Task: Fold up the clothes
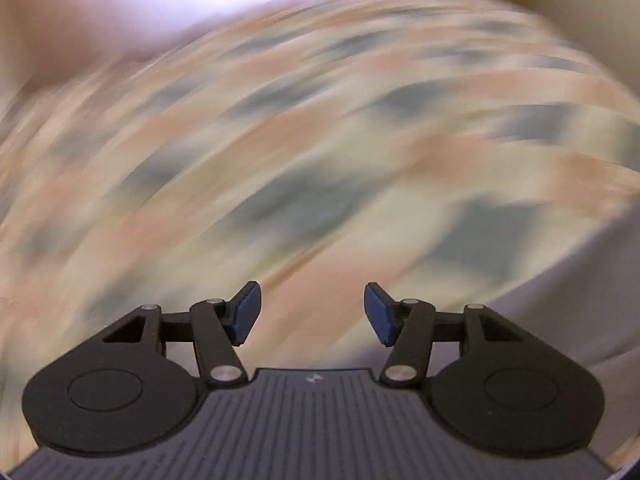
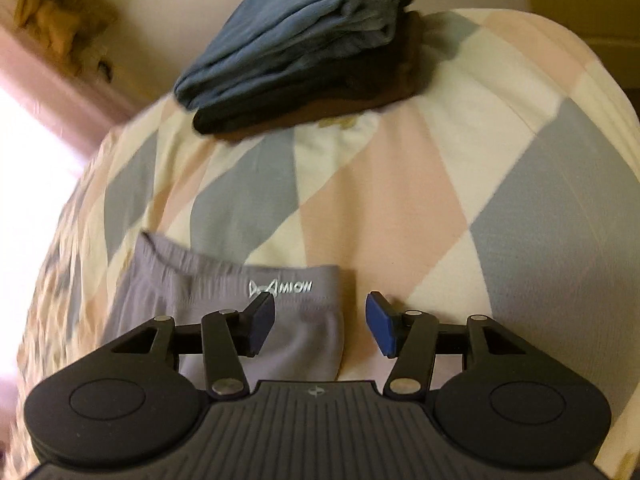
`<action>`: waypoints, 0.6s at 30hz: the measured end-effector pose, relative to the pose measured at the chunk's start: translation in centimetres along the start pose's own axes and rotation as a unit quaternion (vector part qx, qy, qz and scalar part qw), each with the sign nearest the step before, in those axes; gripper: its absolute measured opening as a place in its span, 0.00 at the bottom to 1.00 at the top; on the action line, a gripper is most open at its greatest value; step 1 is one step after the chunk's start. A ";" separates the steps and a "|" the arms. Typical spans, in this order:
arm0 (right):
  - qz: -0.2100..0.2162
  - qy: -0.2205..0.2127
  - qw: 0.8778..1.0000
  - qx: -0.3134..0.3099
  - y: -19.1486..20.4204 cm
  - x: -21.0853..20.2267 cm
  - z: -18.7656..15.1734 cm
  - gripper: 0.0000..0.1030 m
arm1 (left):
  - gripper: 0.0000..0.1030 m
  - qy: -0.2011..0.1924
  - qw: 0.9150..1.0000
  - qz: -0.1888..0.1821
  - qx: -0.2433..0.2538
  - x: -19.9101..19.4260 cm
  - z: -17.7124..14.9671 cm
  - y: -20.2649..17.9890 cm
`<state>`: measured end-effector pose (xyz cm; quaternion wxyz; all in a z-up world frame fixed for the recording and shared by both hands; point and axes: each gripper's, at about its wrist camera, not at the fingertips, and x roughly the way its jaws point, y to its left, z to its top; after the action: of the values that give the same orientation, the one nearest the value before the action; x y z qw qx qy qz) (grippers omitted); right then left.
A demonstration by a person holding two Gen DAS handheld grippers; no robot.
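Two grippers show, each with its jaws spread wide and nothing between them. The right gripper (image 2: 320, 322) hangs just over the corner of a grey garment (image 2: 224, 304), printed with white lettering near its hem, which lies on a bedspread (image 2: 400, 208) patterned in pink, cream and grey-blue diamonds. Beyond the grey garment, at the bedspread's far edge, sits a stack of folded clothes (image 2: 304, 48): blue on top, dark and brown pieces beneath. The left gripper (image 1: 312, 312) faces the same patterned bedspread (image 1: 280, 140), heavily blurred; no garment can be made out there.
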<state>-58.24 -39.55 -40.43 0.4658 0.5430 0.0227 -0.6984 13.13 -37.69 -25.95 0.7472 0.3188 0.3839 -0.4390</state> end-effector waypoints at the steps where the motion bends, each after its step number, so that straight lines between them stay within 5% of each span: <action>1: 0.000 0.011 1.000 -0.002 -0.2 0.2 0.0 0.52 | 0.50 0.021 0.998 0.016 -0.058 -0.7 -2.8 3.6; 3: -0.003 0.034 0.999 -0.006 -0.4 0.5 -0.3 0.52 | 0.51 0.053 0.983 0.035 -0.171 -2.0 -8.4 9.2; 6: -0.001 0.047 0.999 -0.006 -0.7 0.5 -0.8 0.52 | 0.52 0.066 0.946 0.009 -0.318 -2.4 -15.3 13.4; 13: 0.011 0.067 0.998 0.018 -1.1 1.2 -1.1 0.54 | 0.58 0.025 0.847 -0.057 -0.527 4.2 -21.5 15.3; 15: 0.020 0.066 0.997 0.033 -1.1 1.6 -1.0 0.58 | 0.59 0.004 0.835 -0.060 -0.547 6.3 -21.6 15.2; 17: 0.027 0.064 0.997 0.045 -1.1 1.9 -0.8 0.59 | 0.26 -0.012 0.841 -0.050 -0.539 6.8 -20.9 14.8; 18: 0.028 0.064 0.996 0.051 -1.2 2.1 -0.7 0.59 | 0.01 -0.017 0.848 -0.049 -0.528 6.6 -20.5 14.6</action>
<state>-58.44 -39.85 -42.94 0.4546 0.6101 0.0010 -0.6490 22.34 -17.73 -39.81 0.7865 -0.1505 0.5603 -0.2117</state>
